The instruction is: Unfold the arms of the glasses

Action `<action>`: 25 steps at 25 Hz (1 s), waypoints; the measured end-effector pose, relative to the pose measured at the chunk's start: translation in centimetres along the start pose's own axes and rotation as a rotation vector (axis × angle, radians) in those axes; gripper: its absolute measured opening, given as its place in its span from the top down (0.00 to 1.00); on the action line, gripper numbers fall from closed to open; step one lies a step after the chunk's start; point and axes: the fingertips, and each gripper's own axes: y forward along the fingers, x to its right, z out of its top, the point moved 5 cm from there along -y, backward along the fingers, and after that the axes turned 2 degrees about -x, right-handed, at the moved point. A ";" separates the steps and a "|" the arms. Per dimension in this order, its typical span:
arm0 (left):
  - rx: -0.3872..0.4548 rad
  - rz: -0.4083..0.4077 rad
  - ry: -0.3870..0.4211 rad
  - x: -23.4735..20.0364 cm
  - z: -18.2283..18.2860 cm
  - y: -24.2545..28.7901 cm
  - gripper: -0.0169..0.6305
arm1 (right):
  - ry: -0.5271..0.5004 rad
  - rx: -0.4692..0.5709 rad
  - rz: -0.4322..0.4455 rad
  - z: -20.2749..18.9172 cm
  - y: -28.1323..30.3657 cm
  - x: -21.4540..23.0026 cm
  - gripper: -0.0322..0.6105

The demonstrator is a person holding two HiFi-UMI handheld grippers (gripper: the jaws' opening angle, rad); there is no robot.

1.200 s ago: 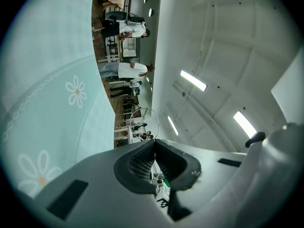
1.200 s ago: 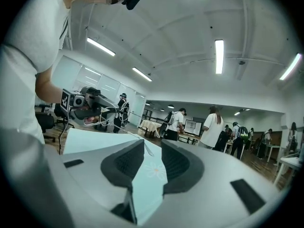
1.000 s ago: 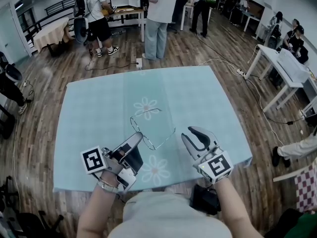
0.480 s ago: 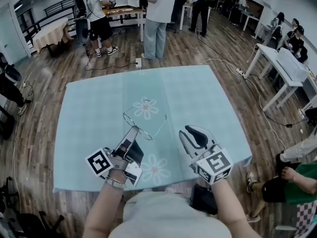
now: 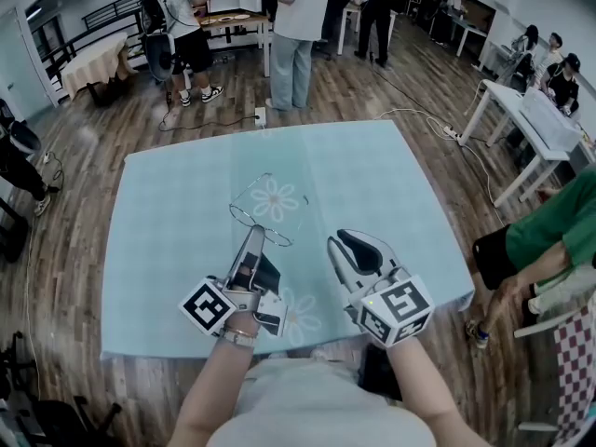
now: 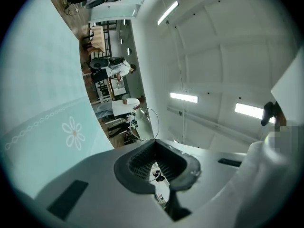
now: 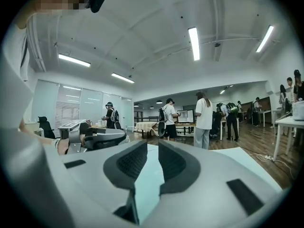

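**Glasses lifted, arm-grab looks next**

Left gripper point(image 5: 253, 236) is pinched shut on the wire glasses point(image 5: 263, 205), holding them up over the tablecloth point(image 5: 168, 212). Right gripper point(image 5: 343, 242) sits off to their right with nothing in its jaws. They're half apart and have just been closing. I reckon it needs to reach over and catch a thin arm.

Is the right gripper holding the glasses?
No: in the right gripper view the right gripper's fingers, which have just been closing, stand apart with nothing between them.
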 end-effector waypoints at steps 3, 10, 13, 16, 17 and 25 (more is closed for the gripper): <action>0.027 0.001 0.004 0.1 -0.3 0.4 0.96 | 0.012 0.008 -0.026 0.2 0.3 -0.2 0.87; 0.071 0.003 -0.002 0.4 -1.0 1.0 0.96 | 0.016 0.006 -0.071 0.1 0.5 -0.9 0.93; 0.082 0.000 0.003 0.5 -1.4 0.9 0.96 | -0.008 0.000 -0.087 -0.4 0.2 -1.0 0.94; 0.088 -0.005 0.006 0.4 -1.7 0.8 0.96 | -0.016 0.004 -0.114 -0.9 -0.1 -1.1 0.94; 0.091 -0.007 0.003 0.4 -1.7 0.8 0.96 | -0.012 0.006 -0.118 -1.0 -0.1 -1.3 0.94; 0.108 -0.020 -0.013 0.4 -1.4 0.4 0.96 | -0.019 0.006 -0.126 -1.5 0.7 -2.5 0.94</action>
